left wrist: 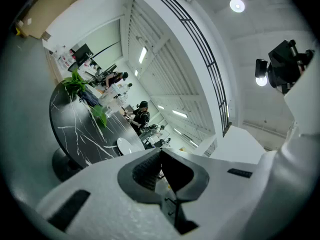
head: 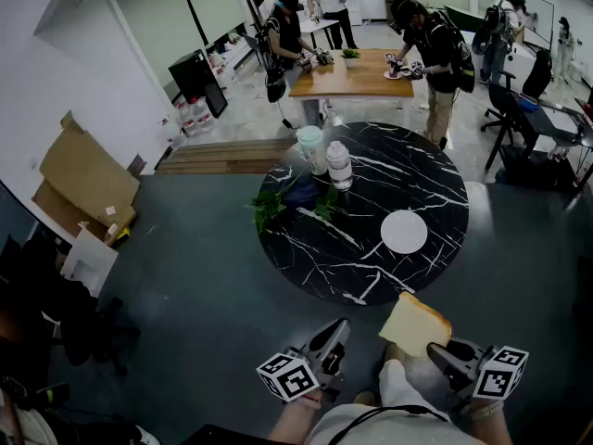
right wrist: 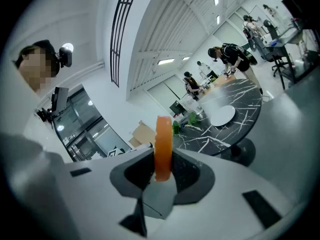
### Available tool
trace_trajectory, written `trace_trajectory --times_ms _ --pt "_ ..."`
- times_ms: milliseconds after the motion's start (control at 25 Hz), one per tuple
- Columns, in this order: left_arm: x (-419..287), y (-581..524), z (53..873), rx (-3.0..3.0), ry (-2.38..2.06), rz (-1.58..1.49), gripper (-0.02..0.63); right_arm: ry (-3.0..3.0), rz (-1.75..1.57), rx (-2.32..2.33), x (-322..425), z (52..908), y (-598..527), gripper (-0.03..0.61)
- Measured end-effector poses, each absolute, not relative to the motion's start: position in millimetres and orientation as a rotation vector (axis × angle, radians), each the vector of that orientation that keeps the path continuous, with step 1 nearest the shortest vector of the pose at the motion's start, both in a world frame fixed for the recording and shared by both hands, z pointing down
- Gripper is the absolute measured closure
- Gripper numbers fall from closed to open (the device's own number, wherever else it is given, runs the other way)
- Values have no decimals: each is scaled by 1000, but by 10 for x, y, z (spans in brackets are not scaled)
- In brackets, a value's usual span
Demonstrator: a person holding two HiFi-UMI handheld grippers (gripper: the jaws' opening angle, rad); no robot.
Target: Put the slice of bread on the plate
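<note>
The right tool (right wrist: 161,170) is pinching the slice of bread (right wrist: 163,143) by its lower edge. The slice is standing upright between the two jaws, with its orange crust turned toward the camera. In the head view the slice is hanging in the air close to the person's body, just at the near edge of the round black table (head: 417,174) and apart from the table surface. The left tool (left wrist: 159,171) is keeping its jaws pressed together with nothing between them, and it is pointing toward the table from the near left side.

The white plate (head: 404,232) is lying on the near right part of the table, beyond the slice, and only bare marble surface is showing between the plate and the near rim. A green plant (head: 276,206) is spreading over the left part of the table, a pale cup (head: 311,146) and a clear bottle (head: 339,165) are standing at the far side, and all three are staying well apart from the plate.

Grey floor is lying open around the table. Sheets of cardboard (head: 83,179) are leaning at the left wall, and people are working at a wooden table (head: 357,77) far behind
</note>
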State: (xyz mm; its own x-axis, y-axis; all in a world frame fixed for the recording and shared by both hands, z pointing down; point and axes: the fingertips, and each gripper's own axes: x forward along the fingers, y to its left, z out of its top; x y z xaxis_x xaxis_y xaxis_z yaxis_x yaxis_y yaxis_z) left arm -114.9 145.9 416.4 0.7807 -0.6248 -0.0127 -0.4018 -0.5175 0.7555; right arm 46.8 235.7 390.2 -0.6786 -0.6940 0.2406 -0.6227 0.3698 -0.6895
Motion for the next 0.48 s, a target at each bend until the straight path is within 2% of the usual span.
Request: trace_trajectory --times_ms 480 --pt "-759 613 4099 2163 -803 -429 604 2615 -1211 -1174 887 3908 1477 488"
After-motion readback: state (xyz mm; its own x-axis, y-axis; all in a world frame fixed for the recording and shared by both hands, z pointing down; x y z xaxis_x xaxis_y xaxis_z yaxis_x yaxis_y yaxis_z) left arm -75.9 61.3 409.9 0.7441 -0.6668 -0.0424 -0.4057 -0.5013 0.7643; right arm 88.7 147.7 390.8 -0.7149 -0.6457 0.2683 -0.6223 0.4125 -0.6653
